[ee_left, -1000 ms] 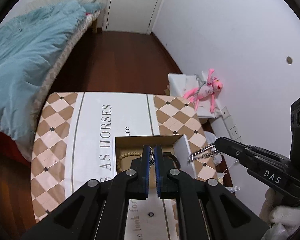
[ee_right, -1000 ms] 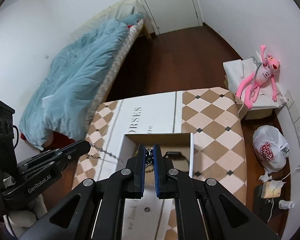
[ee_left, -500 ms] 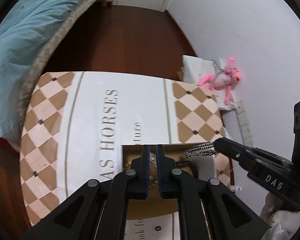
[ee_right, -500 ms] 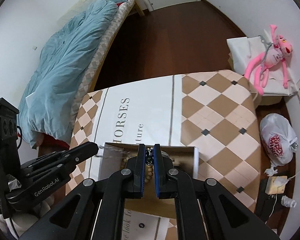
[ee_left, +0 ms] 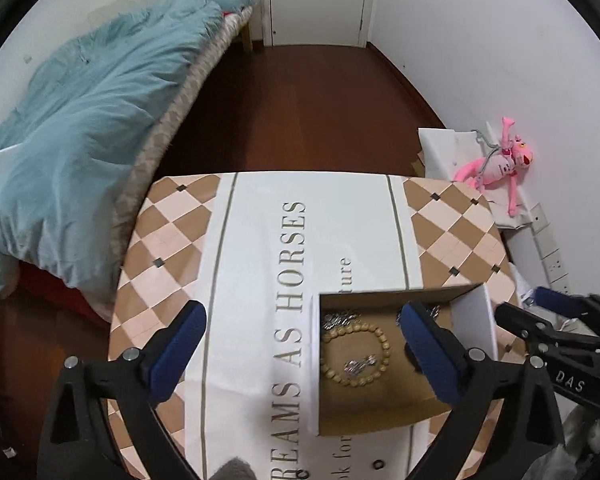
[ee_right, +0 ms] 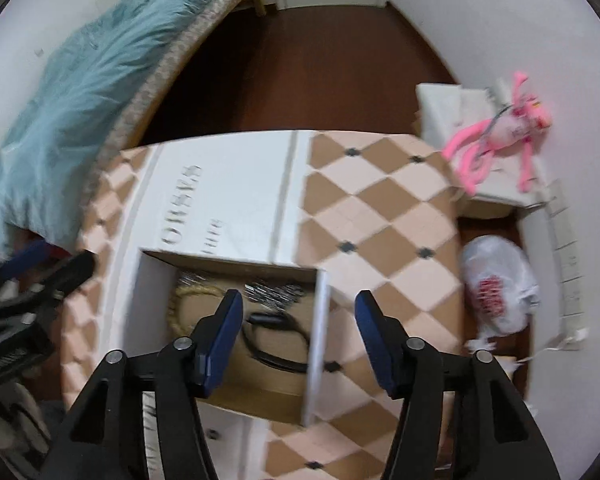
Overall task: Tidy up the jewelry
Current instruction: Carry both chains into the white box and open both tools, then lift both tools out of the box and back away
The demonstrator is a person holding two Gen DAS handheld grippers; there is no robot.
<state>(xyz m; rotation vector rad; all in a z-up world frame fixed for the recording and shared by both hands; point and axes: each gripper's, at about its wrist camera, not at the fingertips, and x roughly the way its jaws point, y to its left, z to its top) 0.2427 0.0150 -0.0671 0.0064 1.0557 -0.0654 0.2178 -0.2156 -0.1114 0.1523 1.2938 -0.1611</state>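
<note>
An open cardboard box (ee_left: 466,322) stands on the patterned table. Inside lie a wooden bead bracelet (ee_left: 356,354), a small silver piece (ee_left: 359,365) within its ring, and silver chain (ee_left: 337,317) at the back. In the right wrist view the box (ee_right: 318,332) also holds a black band (ee_right: 278,338) and silver chain (ee_right: 274,292). My left gripper (ee_left: 300,350) is open and empty above the box's left edge. My right gripper (ee_right: 300,338) is open and empty over the box's right wall; it also shows in the left wrist view (ee_left: 540,316).
The table has a checkered cloth (ee_left: 172,240) with a lettered white band. A bed with a blue duvet (ee_left: 72,128) lies to the left. A pink plush toy (ee_left: 500,168) and a white plastic bag (ee_right: 498,284) sit by the right wall. Dark wood floor lies beyond.
Both grippers were shut, stretching a silver chain between them over the box. Now both are open and empty, and the chain lies in the box. The right wrist view is blurred by motion.
</note>
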